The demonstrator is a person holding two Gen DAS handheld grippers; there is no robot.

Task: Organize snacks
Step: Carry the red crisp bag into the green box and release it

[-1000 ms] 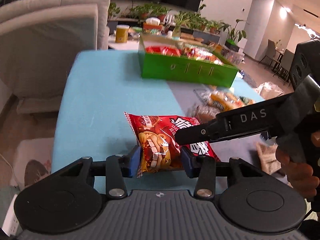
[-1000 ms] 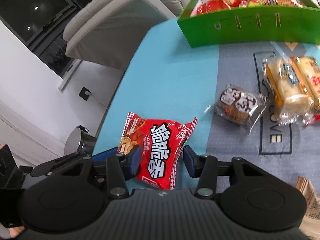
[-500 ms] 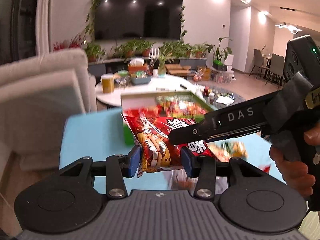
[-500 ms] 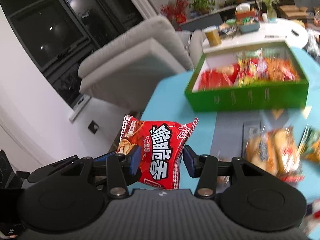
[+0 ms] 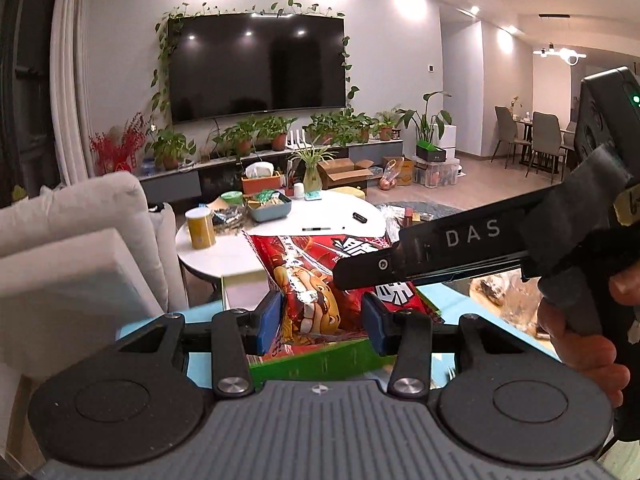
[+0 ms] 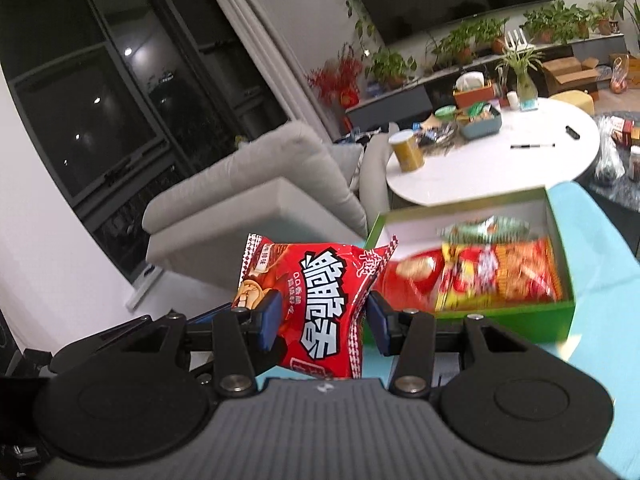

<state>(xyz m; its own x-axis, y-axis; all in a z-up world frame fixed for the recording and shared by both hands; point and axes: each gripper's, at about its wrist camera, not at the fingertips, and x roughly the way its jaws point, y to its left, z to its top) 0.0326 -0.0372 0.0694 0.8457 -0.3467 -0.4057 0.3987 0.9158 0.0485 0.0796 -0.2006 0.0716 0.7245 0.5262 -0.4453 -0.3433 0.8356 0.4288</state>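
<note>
A red snack bag (image 5: 310,300) with white characters hangs in the air, gripped from two sides. My left gripper (image 5: 320,322) is shut on its lower end, both blue pads pressing the foil. My right gripper (image 6: 322,322) is shut on the same red snack bag (image 6: 320,300); in the left wrist view its black finger (image 5: 440,256) reaches in from the right across the bag. The green box (image 6: 558,236) lies just ahead and right of the bag, with several red and yellow snack packs (image 6: 500,276) inside. In the left wrist view only the box's front wall (image 5: 320,360) shows below the bag.
The box stands on a light-blue tabletop (image 6: 608,272). A grey sofa (image 6: 260,204) is to the left, and behind the box is a round white table (image 6: 480,168) with a yellow can and clutter. A person's hand (image 5: 580,344) holds the right gripper's handle.
Both grippers have lifted the red bag off the blue table and carried it up and toward the green box. The loose snacks on the table have dropped out of view.
</note>
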